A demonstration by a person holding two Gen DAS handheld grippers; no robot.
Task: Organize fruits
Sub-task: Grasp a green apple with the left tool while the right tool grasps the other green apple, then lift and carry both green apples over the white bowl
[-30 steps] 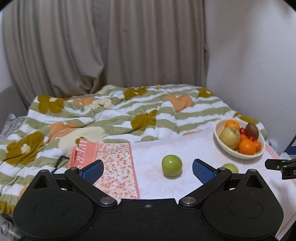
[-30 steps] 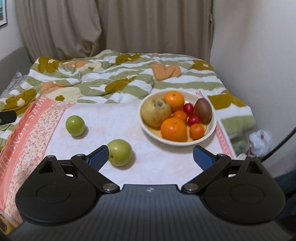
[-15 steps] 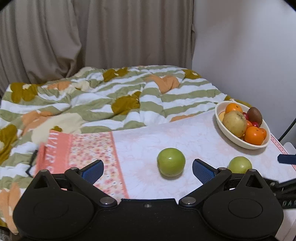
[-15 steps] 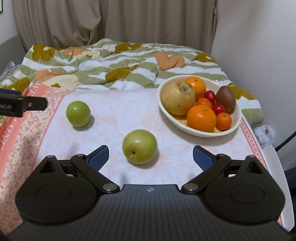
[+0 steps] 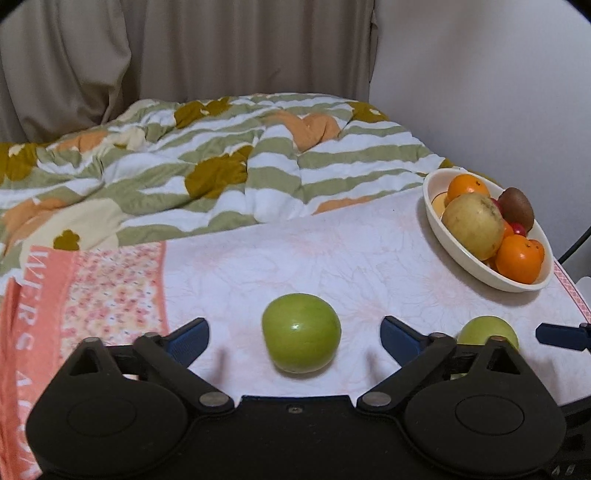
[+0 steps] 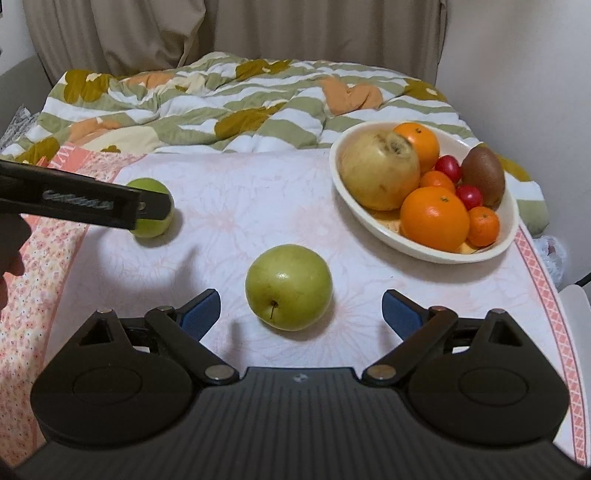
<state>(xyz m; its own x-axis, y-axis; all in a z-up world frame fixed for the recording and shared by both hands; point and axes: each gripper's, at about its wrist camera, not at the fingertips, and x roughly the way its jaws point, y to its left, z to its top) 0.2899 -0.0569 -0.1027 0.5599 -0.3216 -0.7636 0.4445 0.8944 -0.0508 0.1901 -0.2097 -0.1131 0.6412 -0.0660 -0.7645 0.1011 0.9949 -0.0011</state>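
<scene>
Two green apples lie on a white floral cloth. My left gripper (image 5: 294, 338) is open, its blue pads either side of one green apple (image 5: 301, 343), not touching it. My right gripper (image 6: 300, 312) is open, level with the second green apple (image 6: 289, 286), which also shows in the left wrist view (image 5: 487, 330). The first apple (image 6: 157, 221) shows partly hidden behind my left gripper's finger (image 6: 74, 199). A cream bowl (image 6: 373, 225) at the right holds oranges, a large yellow fruit, a kiwi and small red fruits; it also shows in the left wrist view (image 5: 461, 254).
A striped green, white and orange quilt (image 5: 221, 162) covers the bed behind the cloth. A pink flowered border (image 5: 92, 288) runs along the cloth's left side. A wall (image 6: 517, 55) and curtains (image 6: 258, 26) stand behind.
Both grippers have moved forward and down toward their apples. The apples now sit between the open fingers, and the left gripper's finger now crosses the right wrist view.
</scene>
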